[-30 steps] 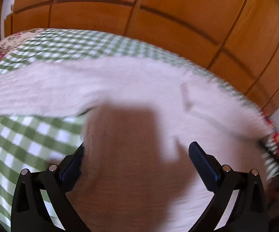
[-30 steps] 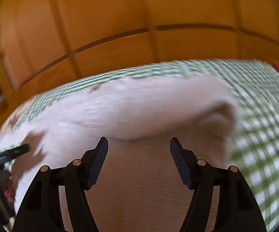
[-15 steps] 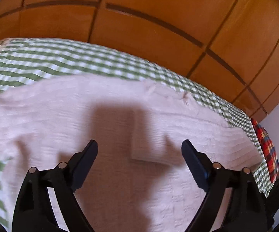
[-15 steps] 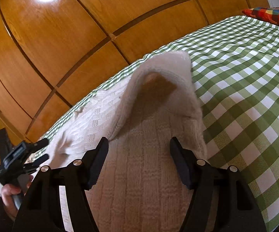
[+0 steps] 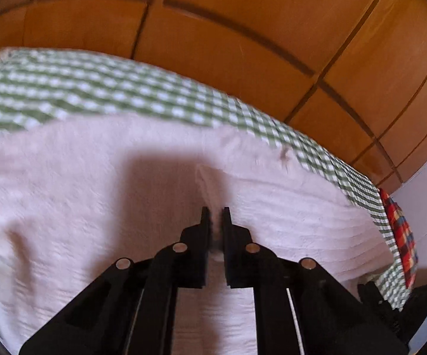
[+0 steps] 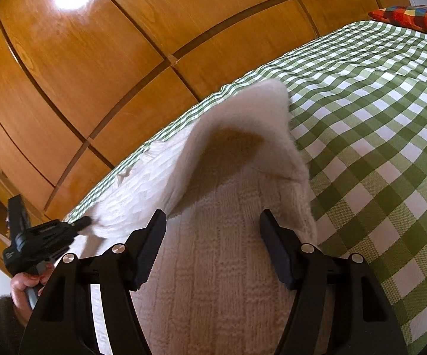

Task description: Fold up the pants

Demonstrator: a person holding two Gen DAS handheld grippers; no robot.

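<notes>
Left tool (image 5: 215, 211) closed, pinching pants (image 5: 287, 207) fold at tips.

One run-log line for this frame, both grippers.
left gripper: shut on pants fold | right gripper: open, astride pants, pads clear | surface: checked bedcover

Left gripper (image 5: 215, 216) fingers closed, pointing downward; right gripper (image 6: 212, 230) fingers spread apart, angled downward.

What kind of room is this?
Probably a bedroom. There's a bed with a green checked cover, a colourful checked pillow at one end, and big wooden wardrobe doors right behind it.
</notes>
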